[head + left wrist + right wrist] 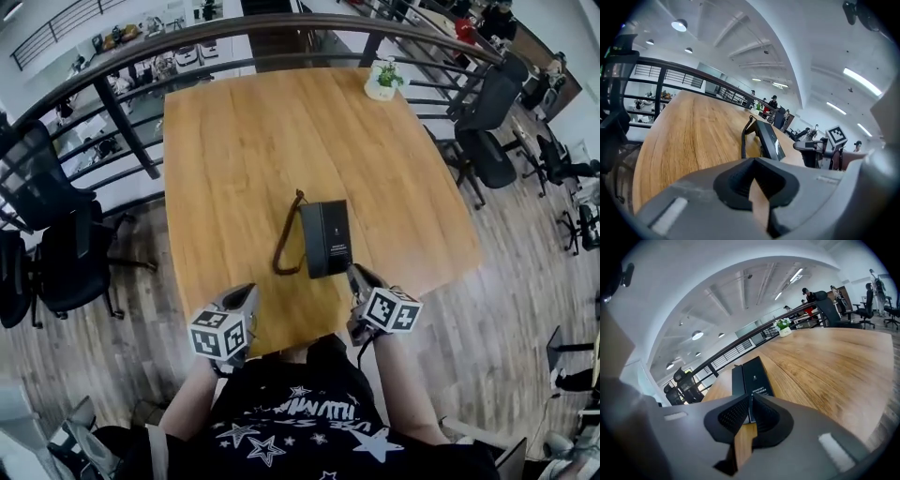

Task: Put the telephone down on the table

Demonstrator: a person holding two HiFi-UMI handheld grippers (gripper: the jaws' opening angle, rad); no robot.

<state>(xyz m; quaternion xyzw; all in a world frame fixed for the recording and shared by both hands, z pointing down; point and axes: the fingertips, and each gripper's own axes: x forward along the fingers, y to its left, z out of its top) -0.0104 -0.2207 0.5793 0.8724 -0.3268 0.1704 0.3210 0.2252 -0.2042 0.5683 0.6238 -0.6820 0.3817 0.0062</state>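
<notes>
Telephone lies flat on the desk, a little right of centre and close to the near edge. Its cord loops off its left side.

My right gripper sits at the telephone's near right corner; whether it touches I cannot tell. Jaws drawn together to a thin slit, nothing held. My left gripper hangs over the near edge, apart from the telephone. Jaws together, empty.

Room: wide bare wood beyond the telephone, up to the potted plant at the far right corner. Bare wood to the left as well. A railing runs close along the left and far sides. Black chairs stand off the left edge, on the floor.

Left gripper view only: the telephone side-on, its face sloping up from the desk, with the right gripper just beside it.

Right gripper view only: small print on the telephone, too small to read, just ahead of the closed jaws
</notes>
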